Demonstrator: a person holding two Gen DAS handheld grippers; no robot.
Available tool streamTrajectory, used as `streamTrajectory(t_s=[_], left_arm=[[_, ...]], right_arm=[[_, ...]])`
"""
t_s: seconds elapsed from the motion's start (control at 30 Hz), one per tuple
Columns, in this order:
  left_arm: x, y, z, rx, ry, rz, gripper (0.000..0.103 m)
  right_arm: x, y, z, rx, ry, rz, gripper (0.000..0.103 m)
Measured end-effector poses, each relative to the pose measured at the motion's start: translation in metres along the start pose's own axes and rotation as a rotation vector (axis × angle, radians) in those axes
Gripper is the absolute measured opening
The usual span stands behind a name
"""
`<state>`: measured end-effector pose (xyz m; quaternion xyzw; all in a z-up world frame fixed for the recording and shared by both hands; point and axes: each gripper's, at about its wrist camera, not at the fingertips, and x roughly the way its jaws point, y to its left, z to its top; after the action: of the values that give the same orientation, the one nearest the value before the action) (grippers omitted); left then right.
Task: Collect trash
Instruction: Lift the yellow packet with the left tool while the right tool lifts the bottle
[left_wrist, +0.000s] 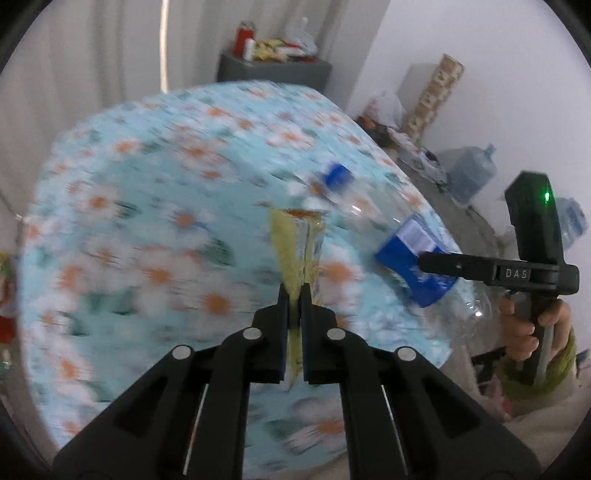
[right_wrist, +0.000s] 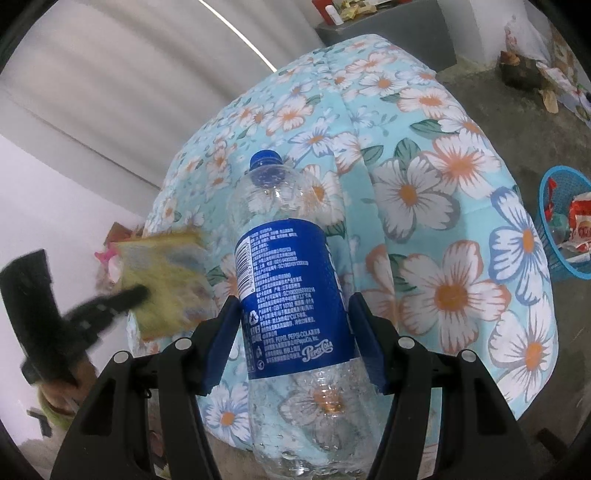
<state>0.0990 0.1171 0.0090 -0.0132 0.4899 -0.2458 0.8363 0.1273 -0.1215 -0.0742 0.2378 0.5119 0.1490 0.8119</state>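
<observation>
Glossy clear plastic bottle (right_wrist: 295, 280); matt floral cloth cover (right_wrist: 424, 192).

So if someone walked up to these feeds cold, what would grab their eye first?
Probably the empty plastic bottle with the blue label, filling the middle of the right wrist view between the right gripper's fingers, over a flowered light-blue cloth. Next, the yellow wrapper pinched in the shut left gripper. A blue basket with scraps in it sits on the floor at the far right.
</observation>
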Motion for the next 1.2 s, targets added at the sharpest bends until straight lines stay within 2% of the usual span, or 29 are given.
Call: streamTrajectory(t_s=[0.1, 0.3, 0.5, 0.7, 1.2], left_arm=[[0.014, -0.013, 0.002, -0.002, -0.042, 0.019, 0.003], [0.027, -0.029, 0.003, -0.033, -0.073, -0.01, 0.003], [0.036, -0.048, 0.006, 0.04, -0.101, 0.06, 0.003], [0.04, -0.067, 0.005, 0.124, -0.12, 0.148, 0.003], [0.04, -0.078, 0.003, 0.168, -0.134, 0.191, 0.003]], right_arm=[[-0.001, -0.001, -0.001, 0.014, -0.004, 0.003, 0.059], [-0.006, -0.01, -0.002, 0.053, -0.023, 0.033, 0.059], [-0.017, -0.018, -0.004, 0.066, -0.045, 0.021, 0.06], [-0.011, -0.008, -0.007, -0.01, -0.014, -0.029, 0.061], [0.007, -0.003, 0.001, -0.043, 0.067, -0.009, 0.065]])
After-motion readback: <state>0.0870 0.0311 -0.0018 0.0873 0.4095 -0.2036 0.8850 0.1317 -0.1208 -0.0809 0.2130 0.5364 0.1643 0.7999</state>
